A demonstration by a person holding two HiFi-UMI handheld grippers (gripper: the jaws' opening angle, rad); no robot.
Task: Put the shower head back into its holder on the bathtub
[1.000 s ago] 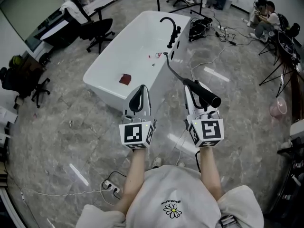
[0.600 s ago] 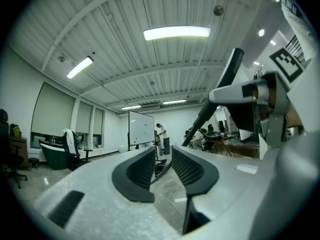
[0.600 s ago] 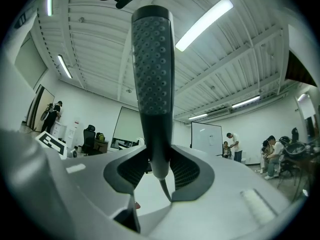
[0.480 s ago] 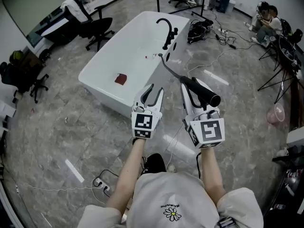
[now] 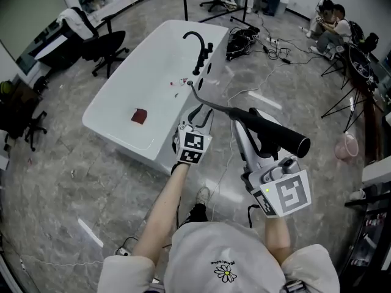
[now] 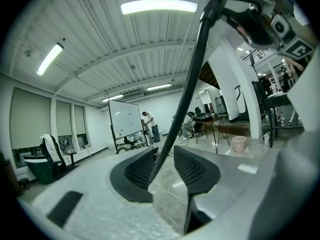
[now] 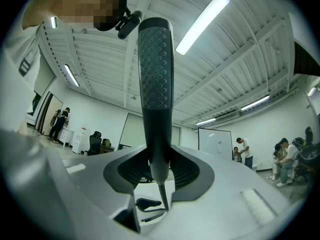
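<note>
My right gripper point(image 5: 249, 119) is shut on the black shower head point(image 5: 275, 130), whose handle stands upright between the pads point(image 7: 155, 84). Its black hose point(image 5: 208, 104) runs from the rim of the white bathtub point(image 5: 116, 87) up to the head. The left gripper point(image 5: 201, 113) is close to the tub's near wall with its jaws opening. The hose point(image 6: 190, 84) passes through the gap between them, and the pads point(image 6: 137, 169) do not press on it. A curved black faucet point(image 5: 197, 41) and other black fittings stand on the tub's rim.
A red object point(image 5: 139, 116) lies inside the tub. Black office chairs point(image 5: 104, 44) stand to the left. Cables and gear point(image 5: 244, 38) lie on the floor behind the tub. People point(image 5: 327, 20) sit at the back right near stands, and a pink bucket point(image 5: 345, 145) is on the right.
The left gripper, shut a second ago, has opened and moved forward and down to the tub, so the hose now runs between its jaws. The right gripper has risen with the shower head.
</note>
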